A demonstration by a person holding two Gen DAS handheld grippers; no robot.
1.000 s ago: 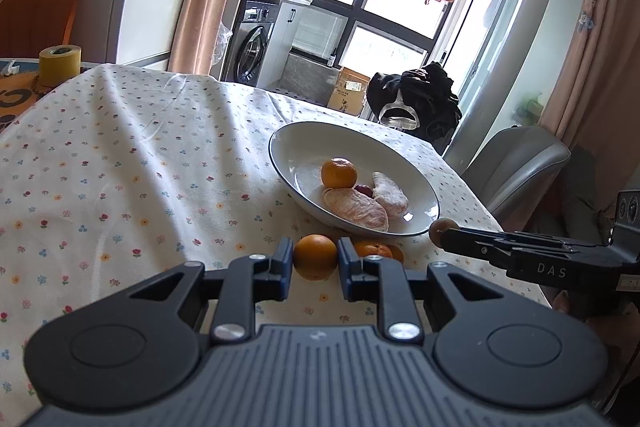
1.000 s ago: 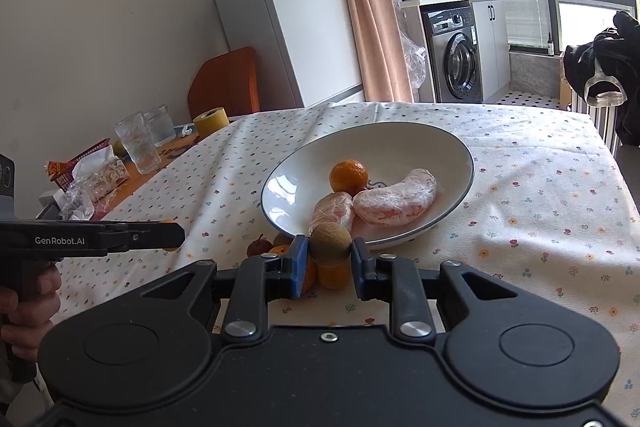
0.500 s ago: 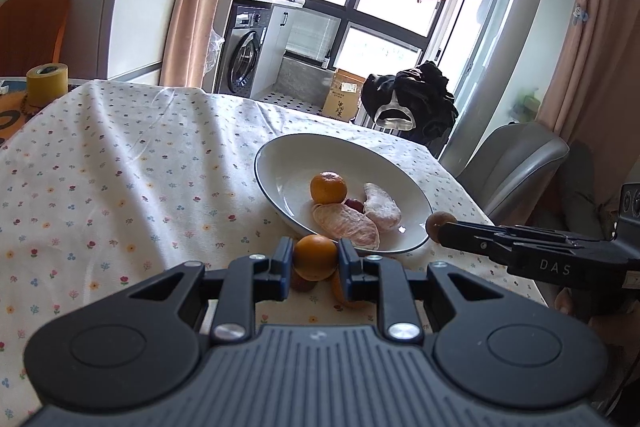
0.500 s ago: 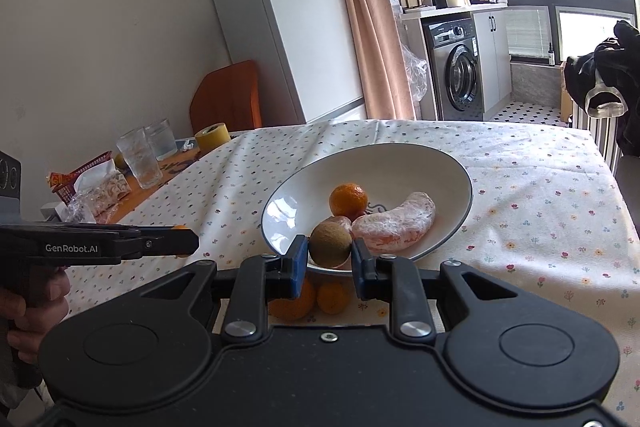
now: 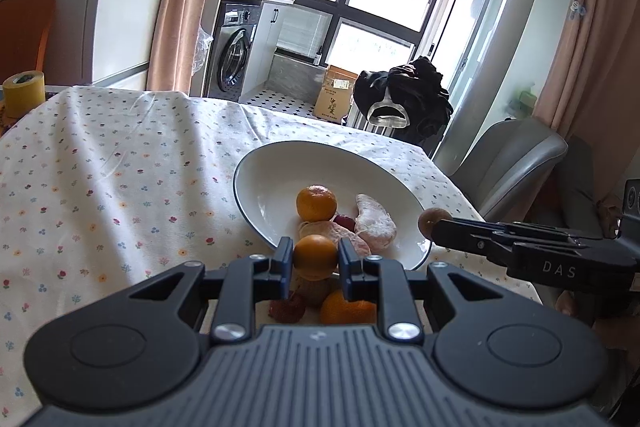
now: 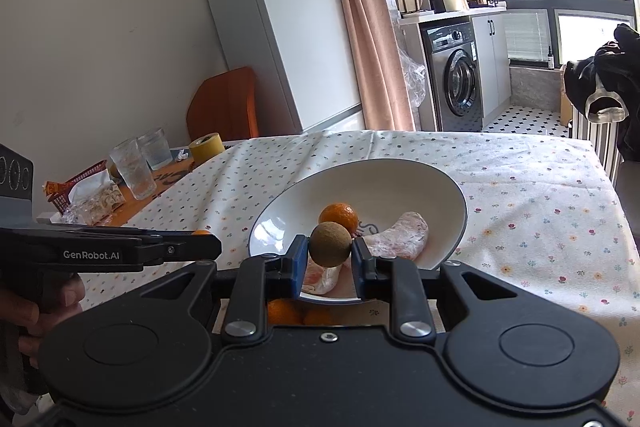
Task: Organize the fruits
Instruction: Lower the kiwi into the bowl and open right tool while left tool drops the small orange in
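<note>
The left claw was clamped on a small, smooth tangerine, bright orange and round, held in the air just short of the near rim of the white bowl. The right claw gripped a brown, matte, fuzzy-looking kiwi, round and dull against the pale bowl beyond it, poised over the bowl's near edge.

The bowl, wide and shallow with a thin dark rim, lay ahead of both claws on the flower-print surface. Inside it sat a second tangerine, two pale peeled citrus segments, one to the right of the left claw's line and one directly past its fingertips, and a small dark red fruit wedged between them.

Below the left claw, outside the bowl, lay loose fruit: a red piece, an orange one, and a brownish one largely hidden by the claw's fingers. In the right wrist view only orange slivers of that pile showed under the claw body.

The left claw appeared side-on at the left of the right view, its tangerine reduced to an orange speck; a hand on its handle was partly cut off by the frame edge.
</note>
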